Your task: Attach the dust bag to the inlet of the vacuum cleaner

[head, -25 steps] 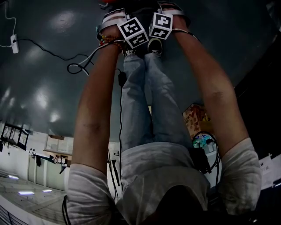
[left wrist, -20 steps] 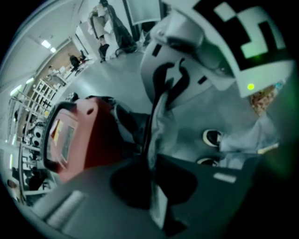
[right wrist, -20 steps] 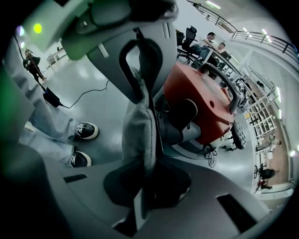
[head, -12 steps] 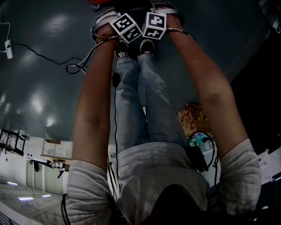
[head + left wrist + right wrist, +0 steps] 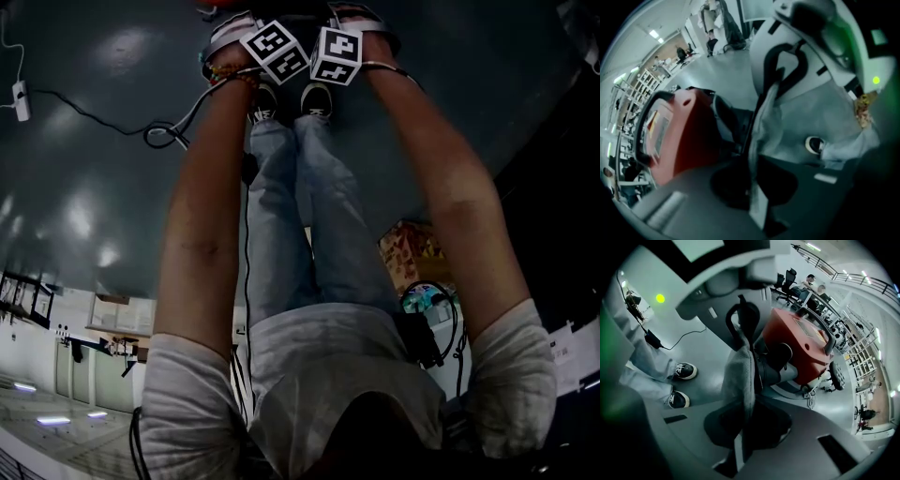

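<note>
The grey fabric dust bag (image 5: 765, 123) hangs pinched between both grippers, which face one another. My left gripper (image 5: 751, 183) is shut on the bag's edge, and the red vacuum cleaner (image 5: 677, 133) stands just beyond it on the left. My right gripper (image 5: 744, 423) is shut on the same bag (image 5: 740, 369), with the vacuum cleaner (image 5: 799, 345) close behind on the right. The vacuum's dark opening (image 5: 780, 357) lies right beside the bag; I cannot tell whether they touch. In the head view only the two marker cubes (image 5: 275, 52) (image 5: 337, 54) show, side by side above the shoes.
The person's shoes (image 5: 683, 372) stand on the grey floor beside the bag. A black cable (image 5: 103, 114) with a white adapter (image 5: 21, 98) trails over the floor at the left. A printed box (image 5: 411, 248) sits behind the person. People sit at desks (image 5: 806, 283) far off.
Both marker cubes have shifted slightly up and then a little right in the head view. Both grippers stay close together.
</note>
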{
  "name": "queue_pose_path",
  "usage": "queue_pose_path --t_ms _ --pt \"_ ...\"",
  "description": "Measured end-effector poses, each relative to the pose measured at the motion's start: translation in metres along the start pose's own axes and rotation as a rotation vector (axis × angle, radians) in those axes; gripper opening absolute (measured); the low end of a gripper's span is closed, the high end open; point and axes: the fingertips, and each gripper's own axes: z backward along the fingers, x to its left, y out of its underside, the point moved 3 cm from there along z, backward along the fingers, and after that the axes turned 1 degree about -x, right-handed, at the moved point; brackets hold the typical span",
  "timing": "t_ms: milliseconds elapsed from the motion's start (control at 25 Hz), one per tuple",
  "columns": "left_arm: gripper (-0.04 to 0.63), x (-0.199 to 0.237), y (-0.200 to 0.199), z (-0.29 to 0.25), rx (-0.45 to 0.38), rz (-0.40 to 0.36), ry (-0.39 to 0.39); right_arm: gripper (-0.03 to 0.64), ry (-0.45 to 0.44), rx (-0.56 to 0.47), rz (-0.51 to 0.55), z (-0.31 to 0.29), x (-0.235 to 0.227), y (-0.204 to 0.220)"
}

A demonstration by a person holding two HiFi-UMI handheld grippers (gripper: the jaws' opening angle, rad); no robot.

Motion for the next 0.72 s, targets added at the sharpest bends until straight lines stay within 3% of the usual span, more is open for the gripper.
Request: queue_pose_path --t_ms 200,520,720 --pt "0.021 0.008 -0.005 0.02 -0.039 -0.084 -0.004 0.023 0.018 0.009 -0.028 -0.006 -0.001 0.002" --pt "0.015 -0.002 0.003 0.002 -0.007 0.008 0.022 0.023 0.032 -0.016 0.011 0.004 -0.009 -0.005" --pt "0.017 -0.003 -0.008 0.028 -0.04 -0.08 -0.011 0.023 0.04 -0.024 -0.008 -0.011 -0.003 0.005"
